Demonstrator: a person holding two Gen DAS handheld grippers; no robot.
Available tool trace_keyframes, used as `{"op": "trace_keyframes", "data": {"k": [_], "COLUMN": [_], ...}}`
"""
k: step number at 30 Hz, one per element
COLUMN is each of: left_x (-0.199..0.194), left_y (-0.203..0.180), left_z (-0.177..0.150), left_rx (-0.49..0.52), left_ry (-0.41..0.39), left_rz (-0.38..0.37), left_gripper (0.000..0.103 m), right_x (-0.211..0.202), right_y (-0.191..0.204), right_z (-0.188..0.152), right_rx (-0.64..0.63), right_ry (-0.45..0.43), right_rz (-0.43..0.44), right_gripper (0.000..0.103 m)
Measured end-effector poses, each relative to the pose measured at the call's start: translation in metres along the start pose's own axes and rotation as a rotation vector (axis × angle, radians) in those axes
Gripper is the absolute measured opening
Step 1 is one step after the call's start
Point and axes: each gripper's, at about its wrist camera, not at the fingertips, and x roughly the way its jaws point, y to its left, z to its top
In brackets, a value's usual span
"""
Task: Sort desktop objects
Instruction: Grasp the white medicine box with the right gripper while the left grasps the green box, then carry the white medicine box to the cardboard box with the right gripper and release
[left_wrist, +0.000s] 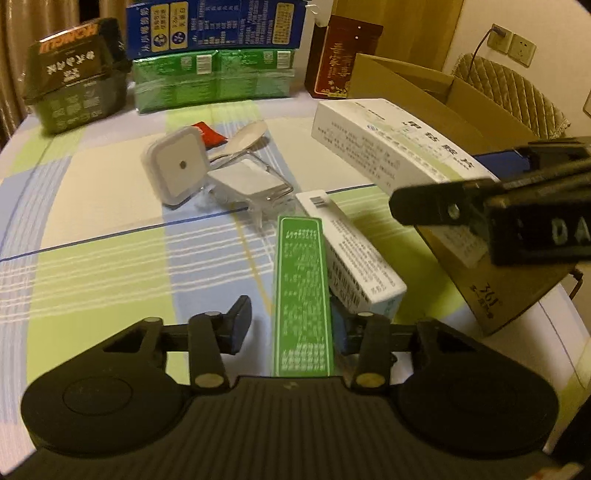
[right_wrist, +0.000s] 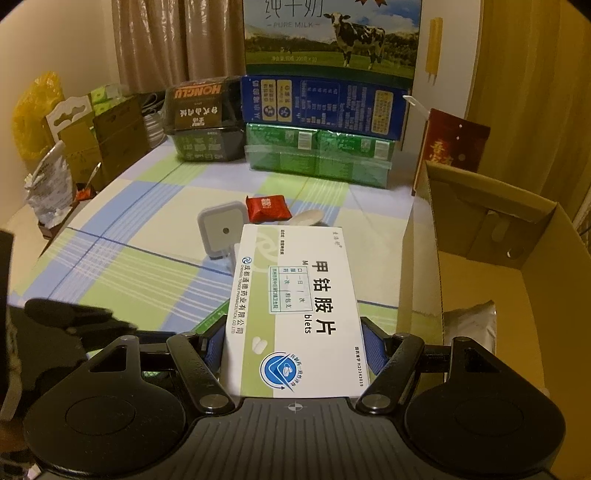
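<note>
Right wrist view: a flat white medicine carton with green print and a round blue emblem (right_wrist: 295, 314) is pinched between the blue-padded fingers of the right gripper (right_wrist: 293, 343), one pad pressed to each long edge. The carton is held lifted above the checked green, blue and cream tablecloth (right_wrist: 122, 266), just beside the wall of the open brown cardboard box (right_wrist: 480, 280) on the right. Inside that box a silvery foil pouch (right_wrist: 471, 326) is seen against the near wall.

In the left wrist view the same carton (left_wrist: 391, 144) is seen from the side, raised off the cloth, with the black body of the right gripper (left_wrist: 480, 210) clamped on its far end. The left gripper (left_wrist: 291, 321) is spread wide over a long narrow green box with white print (left_wrist: 302, 291); its left pad stands well clear of the box, while whether the right pad touches it cannot be told. A white box with fine black print (left_wrist: 354, 258) lies touching the green one on its right.

Further back on the cloth a square white night-light plug (left_wrist: 176, 168), a clear plastic packet (left_wrist: 251, 182), a white spoon (left_wrist: 246, 136) and a small red sachet (right_wrist: 267, 207) are gathered close together.
</note>
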Motion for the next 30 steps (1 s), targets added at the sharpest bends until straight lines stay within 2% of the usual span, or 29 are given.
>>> {"op": "trace_keyframes", "data": {"k": [4,11,22,30], "left_x": [0.008,0.012,-0.023,-0.045], "left_y": [-0.001,-0.001,0.011,0.004], "left_z": [0.006,0.005,-0.014,-0.022], "left_rx": [0.029,0.046,0.0,-0.02], "left_ry": [0.012,0.048,0.036,0.022], "left_rz": [-0.008,0.006,0.059,0.088], "left_gripper": [0.026,0.025,0.025,0.025], "right_x": [0.001,0.001,-0.022,-0.042], "right_y": [-0.001,-0.002,0.002,0.0], "right_z": [0.0,-0.002,-0.012,-0.02], "right_rx": [-0.011,-0.004,0.051,0.073], "right_ry": [-0.003,0.002,-0.018,-0.031], "right_rz": [-0.013,-0.015,-0.001,-0.012], "right_gripper": [0.068,0.068,0.068,0.068]}}
